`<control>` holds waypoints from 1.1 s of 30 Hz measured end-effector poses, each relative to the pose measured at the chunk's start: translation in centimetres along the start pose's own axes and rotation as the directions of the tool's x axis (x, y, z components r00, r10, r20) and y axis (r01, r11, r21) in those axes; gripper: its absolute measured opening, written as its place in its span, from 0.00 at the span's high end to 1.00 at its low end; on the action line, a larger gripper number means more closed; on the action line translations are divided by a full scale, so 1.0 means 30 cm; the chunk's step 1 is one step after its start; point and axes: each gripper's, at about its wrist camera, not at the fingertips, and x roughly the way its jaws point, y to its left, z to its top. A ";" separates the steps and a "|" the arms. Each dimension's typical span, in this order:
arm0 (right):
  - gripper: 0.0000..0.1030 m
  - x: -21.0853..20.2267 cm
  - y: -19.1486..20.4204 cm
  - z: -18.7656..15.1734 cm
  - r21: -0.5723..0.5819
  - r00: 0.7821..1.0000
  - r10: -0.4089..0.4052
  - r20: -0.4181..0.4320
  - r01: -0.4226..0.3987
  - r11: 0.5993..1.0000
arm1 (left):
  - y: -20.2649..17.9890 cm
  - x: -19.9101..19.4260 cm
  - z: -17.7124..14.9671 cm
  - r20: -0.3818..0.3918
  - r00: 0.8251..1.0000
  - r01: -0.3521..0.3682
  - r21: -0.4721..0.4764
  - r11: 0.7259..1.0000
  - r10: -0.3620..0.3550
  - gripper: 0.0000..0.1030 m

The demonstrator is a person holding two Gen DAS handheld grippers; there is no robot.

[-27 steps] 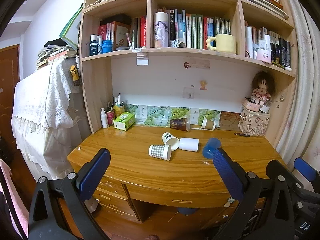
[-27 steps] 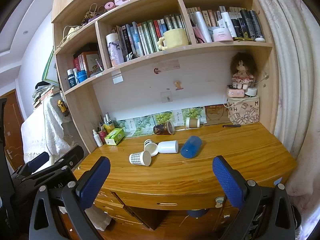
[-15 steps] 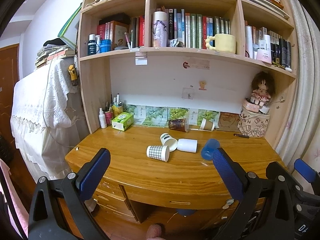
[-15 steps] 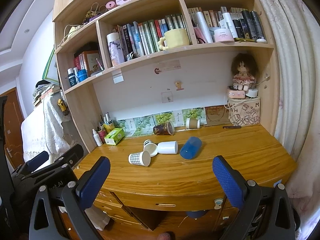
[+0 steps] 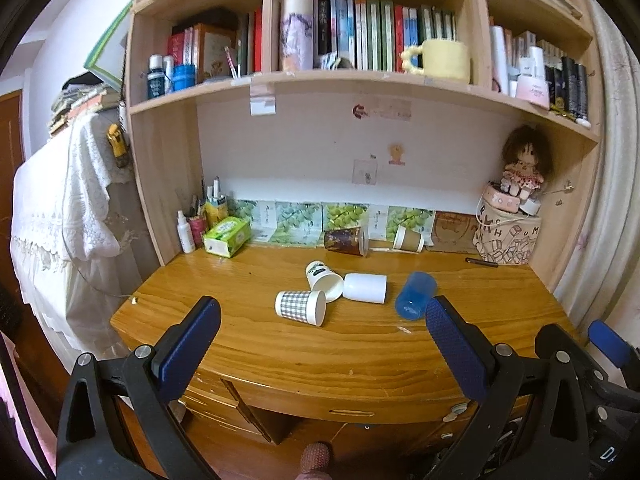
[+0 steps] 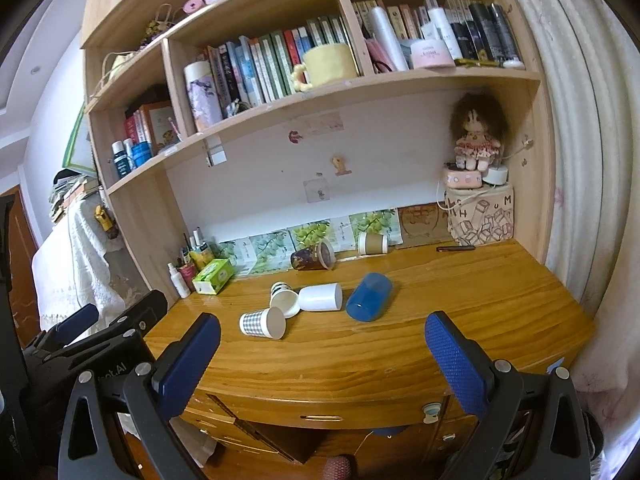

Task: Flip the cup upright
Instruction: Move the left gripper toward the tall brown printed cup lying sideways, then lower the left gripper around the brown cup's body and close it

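Observation:
Several cups lie on their sides on the wooden desk (image 5: 360, 356): a checked paper cup (image 5: 300, 307) (image 6: 262, 323), a striped paper cup (image 5: 323, 279) (image 6: 283, 298), a white cup (image 5: 365, 287) (image 6: 321, 297), a blue plastic cup (image 5: 416, 294) (image 6: 369, 297), a dark cup (image 5: 346, 241) (image 6: 313, 257) and a brown paper cup (image 5: 408, 239) (image 6: 373, 243) at the back. My left gripper (image 5: 320, 344) is open and empty, short of the desk's front edge. My right gripper (image 6: 322, 350) is open and empty, also in front of the desk.
A green tissue box (image 5: 227, 236), bottles and pens stand at the back left. A patterned box (image 5: 507, 237) with a doll sits at the back right, with a pen (image 5: 482, 262) beside it. Shelves overhang the desk. A lace-covered unit (image 5: 60, 220) stands left.
Both grippers have moved closer to the desk; the cups look larger. Nothing on the desk has moved.

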 end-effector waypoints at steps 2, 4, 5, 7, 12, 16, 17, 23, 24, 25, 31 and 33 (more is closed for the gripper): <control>0.01 0.037 -0.013 0.010 0.011 1.000 -0.004 -0.017 0.004 1.000 | -0.005 0.062 0.018 -0.036 0.999 0.003 -0.011 1.000 -0.004 0.01; 0.01 0.083 -0.030 0.022 0.021 0.999 -0.010 -0.042 0.011 1.000 | -0.010 0.114 0.030 -0.065 0.998 0.006 -0.022 1.000 -0.008 0.01; 0.01 0.104 -0.037 0.029 0.025 0.999 -0.013 -0.053 0.014 1.000 | -0.013 0.150 0.041 -0.083 0.997 0.007 -0.027 1.000 -0.009 0.01; 0.01 0.140 -0.047 0.043 0.033 0.997 -0.021 -0.069 0.023 0.999 | -0.016 0.199 0.055 -0.108 0.994 0.011 -0.032 0.999 -0.014 0.01; 0.01 0.251 -0.083 0.087 0.071 0.994 -0.040 -0.105 0.048 0.996 | -0.032 0.347 0.114 -0.180 0.983 0.031 0.005 1.000 -0.029 0.01; 0.01 0.349 -0.108 0.122 0.125 0.989 -0.037 -0.145 0.055 0.991 | -0.045 0.447 0.153 -0.235 0.972 0.041 0.052 0.998 -0.028 0.01; 0.01 0.367 -0.113 0.129 0.138 0.988 -0.034 -0.153 0.056 0.989 | -0.046 0.465 0.162 -0.244 0.969 0.045 0.064 0.997 -0.028 0.01; 0.01 0.525 -0.126 0.165 0.216 0.974 -0.044 -0.224 0.093 0.972 | -0.069 0.614 0.220 -0.296 0.955 0.091 0.177 0.980 -0.035 0.01; 0.01 0.547 -0.124 0.170 0.223 0.971 -0.044 -0.233 0.097 0.970 | -0.072 0.634 0.229 -0.298 0.954 0.095 0.197 0.976 -0.033 0.01; 0.01 0.571 -0.124 0.174 0.231 0.969 -0.043 -0.243 0.100 0.968 | -0.077 0.657 0.237 -0.298 0.954 0.102 0.224 0.969 -0.031 0.01; 0.01 0.729 -0.142 0.204 0.292 0.950 -0.028 -0.311 0.123 0.949 | -0.101 0.776 0.284 -0.266 0.964 0.114 0.385 0.916 -0.008 0.01; 0.01 0.783 -0.149 0.213 0.321 0.943 0.001 -0.333 0.112 0.940 | -0.107 0.811 0.297 -0.261 0.965 0.123 0.427 0.896 -0.008 0.01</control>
